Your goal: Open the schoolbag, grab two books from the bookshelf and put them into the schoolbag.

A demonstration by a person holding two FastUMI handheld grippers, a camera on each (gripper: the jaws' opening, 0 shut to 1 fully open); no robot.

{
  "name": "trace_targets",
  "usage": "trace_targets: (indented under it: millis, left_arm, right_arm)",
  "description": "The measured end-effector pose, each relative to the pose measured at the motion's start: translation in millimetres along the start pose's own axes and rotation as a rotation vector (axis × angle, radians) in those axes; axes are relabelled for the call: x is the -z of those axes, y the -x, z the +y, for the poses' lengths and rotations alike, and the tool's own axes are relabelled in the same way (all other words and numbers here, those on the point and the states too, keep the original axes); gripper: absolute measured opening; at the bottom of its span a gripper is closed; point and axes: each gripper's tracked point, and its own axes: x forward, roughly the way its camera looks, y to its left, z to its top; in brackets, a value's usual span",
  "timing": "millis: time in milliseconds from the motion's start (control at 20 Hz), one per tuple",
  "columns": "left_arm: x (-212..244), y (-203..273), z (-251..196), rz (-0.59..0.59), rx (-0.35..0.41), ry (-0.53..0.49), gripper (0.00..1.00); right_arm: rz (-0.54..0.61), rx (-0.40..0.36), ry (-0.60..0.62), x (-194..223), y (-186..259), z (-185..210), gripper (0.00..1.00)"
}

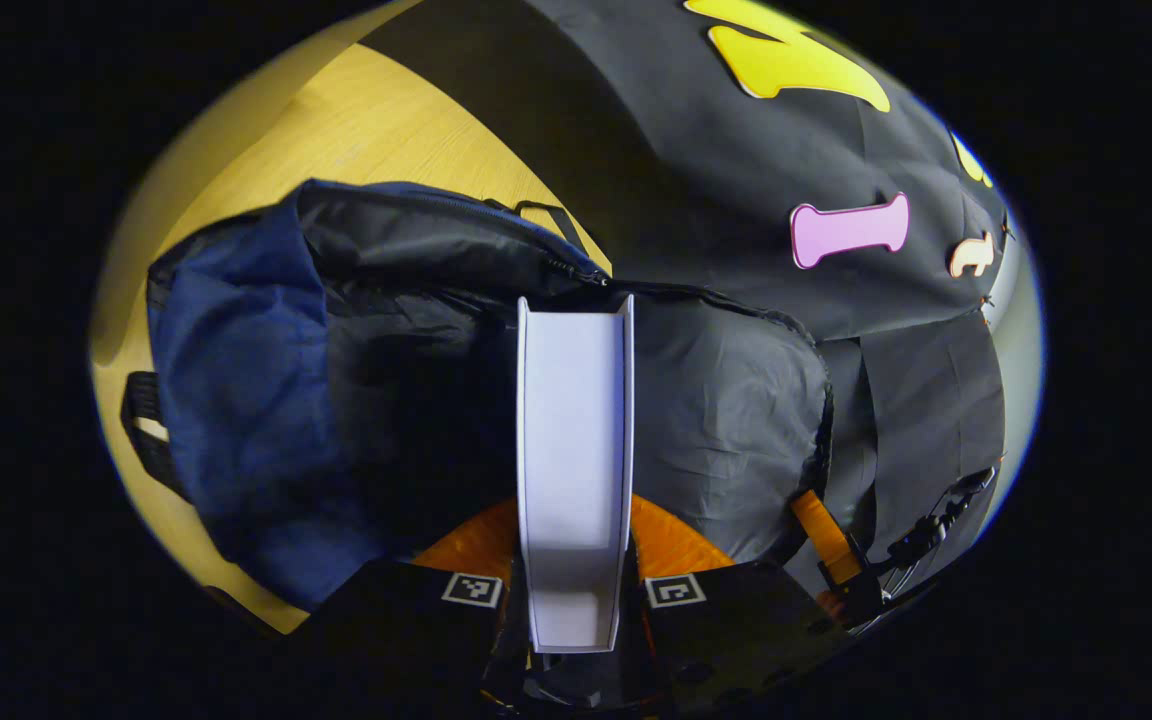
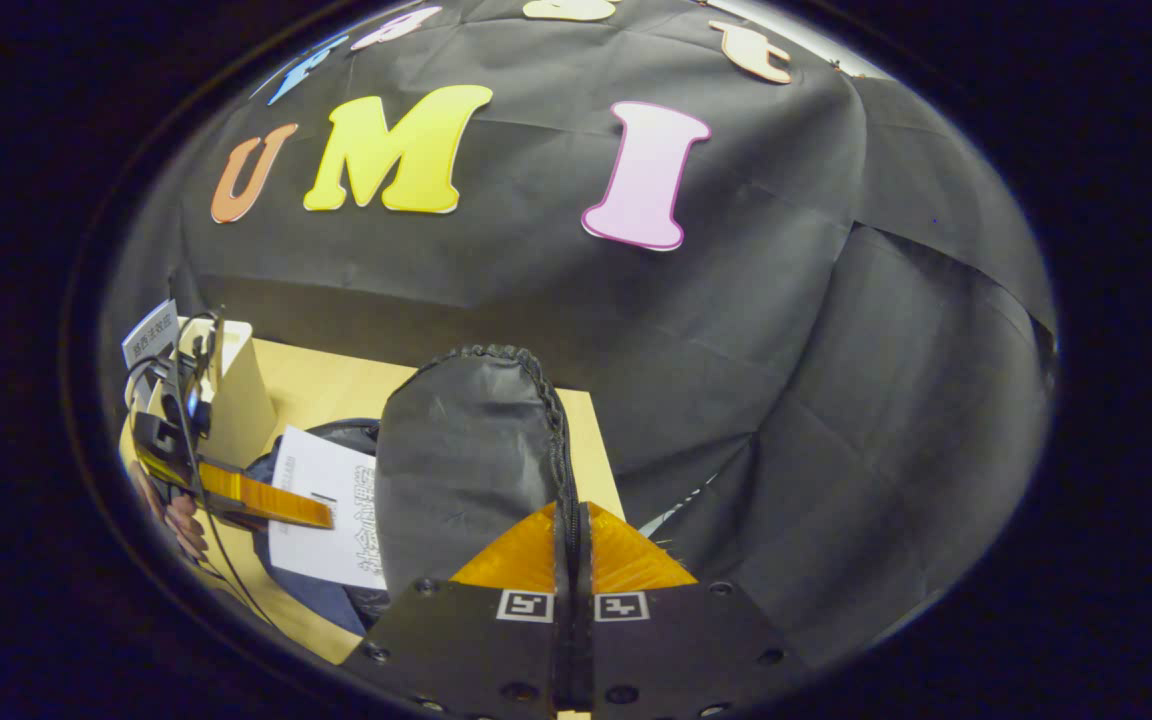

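In the left gripper view the left gripper [image 1: 576,600] is clamped on a white book [image 1: 574,440], held edge-on and aimed into the mouth of the schoolbag [image 1: 236,400], so the narrow edge can slip past the zipper edge [image 1: 556,262]; in the right gripper view the right gripper [image 2: 573,560] is closed on the rim of the bag's flap [image 2: 466,460], lifting it upright, probably to keep the mouth wide for the other hand; there the book's cover [image 2: 321,520] stands half inside the bag beside the flap; the dark cavity looks roomy; beyond, the wooden table [image 1: 356,130] runs out close to the bag, and a pale bookshelf [image 2: 236,390] stands behind the left gripper.
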Motion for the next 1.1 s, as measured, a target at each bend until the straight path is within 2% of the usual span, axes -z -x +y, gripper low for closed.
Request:
trace_targets:
  millis: [250, 350, 400, 600, 650, 800, 850, 1100]
  left_arm:
    - [-3.4, -23.3, 9.3, 0.026, 0.058, 0.087, 0.39]
    - [-1.2, -24.8, 14.7, 0.046, 0.065, 0.080, 0.36]
    - [-1.7, -24.6, 18.7, 0.056, 0.060, 0.071, 0.41]
    - [1.0, -27.4, 33.1, 0.116, -0.024, 0.047, 0.54]
    - [3.8, -28.1, 40.2, 0.141, -0.074, 0.038, 0.56]
    - [15.0, -19.8, 66.1, 0.222, -0.239, 0.013, 0.68]
    - [15.5, -13.2, 71.2, 0.241, -0.281, 0.001, 0.82]
    - [-0.3, 30.8, 67.2, 0.256, -0.452, -0.143, 0.83]
  right_arm:
    - [0.002, -0.015, -0.011, -3.5, -6.8, 7.9, 0.02]
    - [0.008, -0.018, -0.020, -2.7, -9.5, 8.4, 0.00]
    - [0.013, -0.022, -0.023, -1.7, -10.7, 10.8, 0.00]
    - [0.019, -0.031, -0.027, -0.7, -14.8, 14.9, 0.00]
    - [0.020, -0.031, -0.027, -2.1, -15.9, 15.3, 0.00]
    - [0.027, -0.042, -0.030, 1.1, -16.5, 18.9, 0.00]
    - [0.026, -0.044, -0.029, 0.0, -15.9, 20.4, 0.00]
    - [0.025, -0.051, -0.027, -0.7, -14.4, 26.6, 0.00]
